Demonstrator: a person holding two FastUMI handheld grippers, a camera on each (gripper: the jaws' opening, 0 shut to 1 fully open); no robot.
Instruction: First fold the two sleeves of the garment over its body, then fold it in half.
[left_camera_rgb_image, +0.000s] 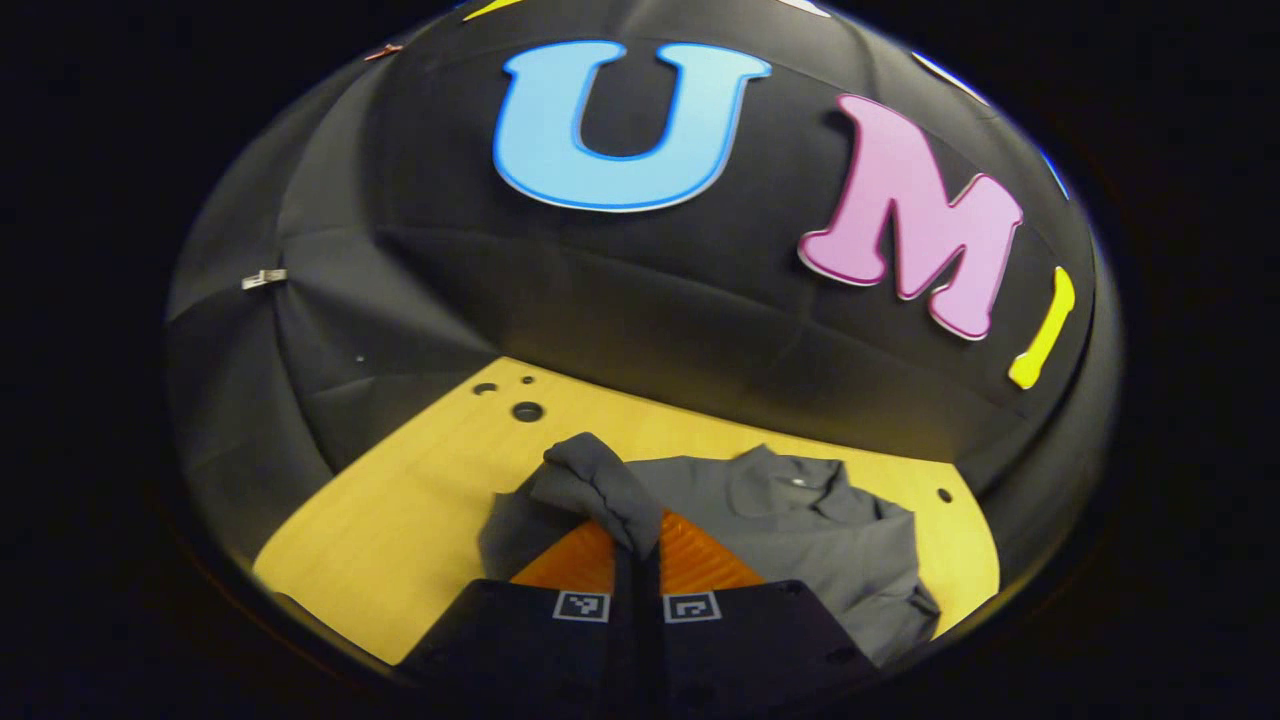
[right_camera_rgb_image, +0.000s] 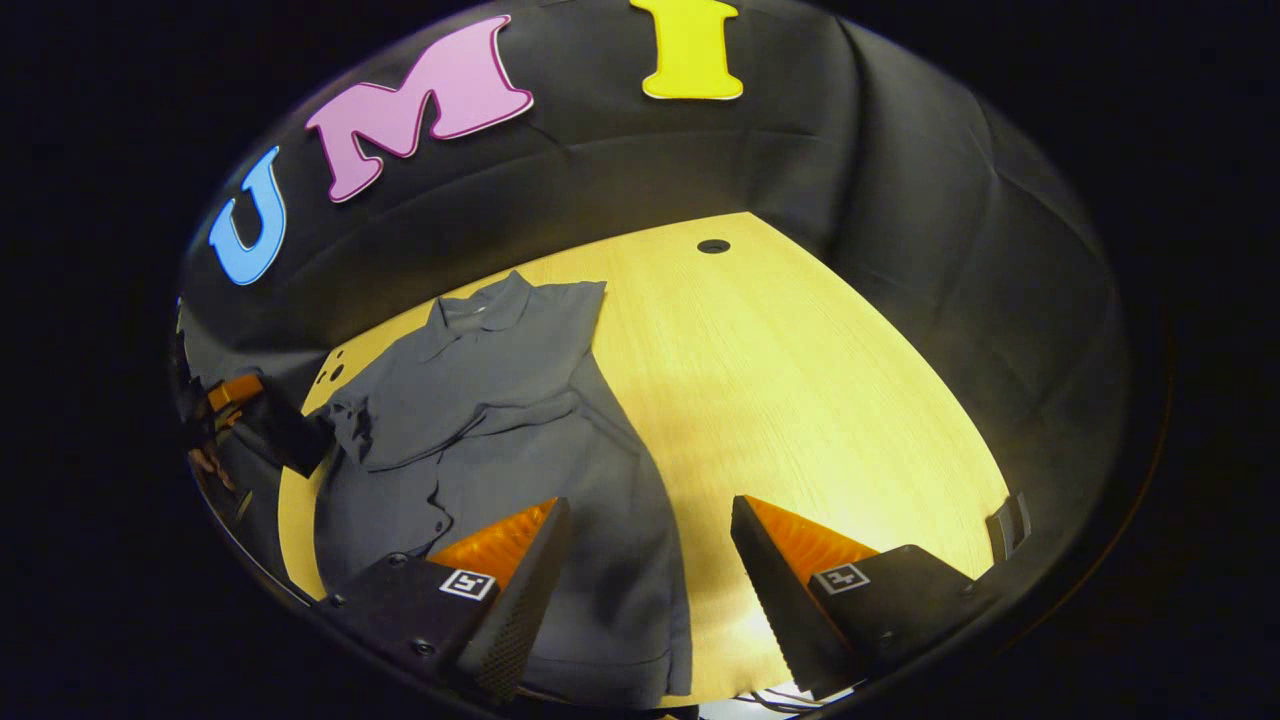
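Matt grey cloth garment (right_camera_rgb_image: 500, 400) on smooth, light wood-grain table (right_camera_rgb_image: 800, 380).

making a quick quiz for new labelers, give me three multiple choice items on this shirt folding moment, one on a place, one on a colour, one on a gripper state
1. Where does the grey collared shirt lie?
A. on the yellow wooden table
B. on a white plastic chair
C. hung on the wall

2. What colour is the shirt?
A. red
B. grey
C. white

3. What is the left gripper doing?
A. open above bare table
B. shut on the shirt's grey sleeve
C. shut on a blue cup

Answers:
1 A, the shirt is spread flat on the table top in the right gripper view.
2 B, the cloth is plain grey in both views.
3 B, in the left gripper view both fingers press together with a bunched sleeve between them, while the right gripper stands open over the shirt's edge.
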